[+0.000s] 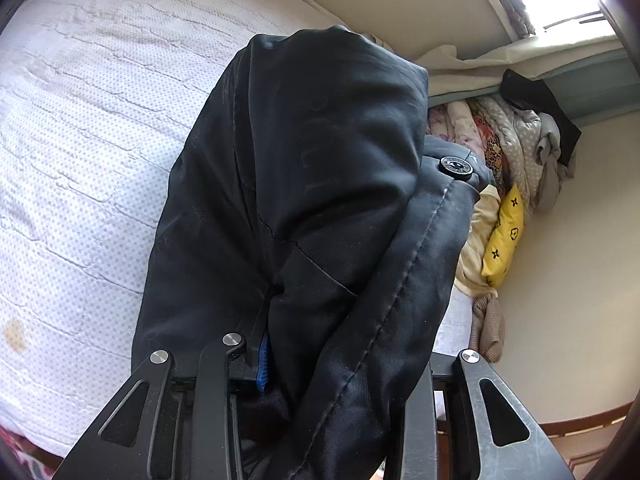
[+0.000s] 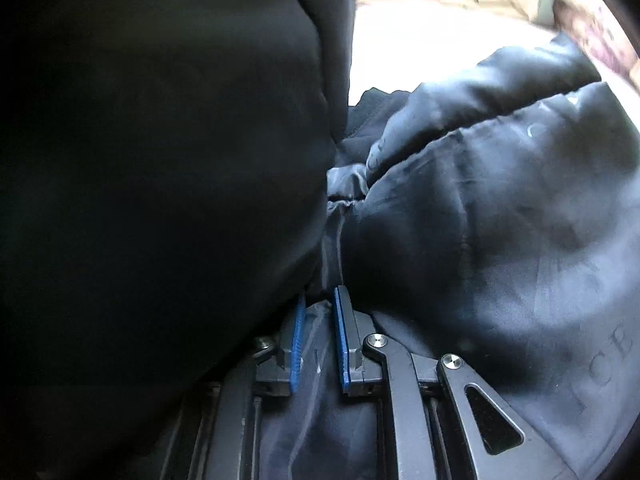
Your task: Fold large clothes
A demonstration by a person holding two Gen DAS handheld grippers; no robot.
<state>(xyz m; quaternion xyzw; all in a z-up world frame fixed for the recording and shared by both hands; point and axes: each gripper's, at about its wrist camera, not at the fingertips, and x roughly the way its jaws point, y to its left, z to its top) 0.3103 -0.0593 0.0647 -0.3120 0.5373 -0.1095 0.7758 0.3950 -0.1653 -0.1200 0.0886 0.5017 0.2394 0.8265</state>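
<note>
I had the black padded jacket (image 1: 304,200) bunched and draped over my left gripper (image 1: 320,344), its jaws pinching a thick fold above the bed (image 1: 80,140), while my right gripper (image 2: 320,340), jaws nearly closed, nipped its thin lining; no neat fold showed yet.

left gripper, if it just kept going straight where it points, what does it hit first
Probably the black jacket itself: its bunched fabric fills the line ahead of the left gripper, which is closed on it. Beyond it lies the white bedspread, though the depth is hard to judge.

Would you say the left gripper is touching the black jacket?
Touching: the left wrist view shows the black jacket bunched between the left gripper fingers.
</note>
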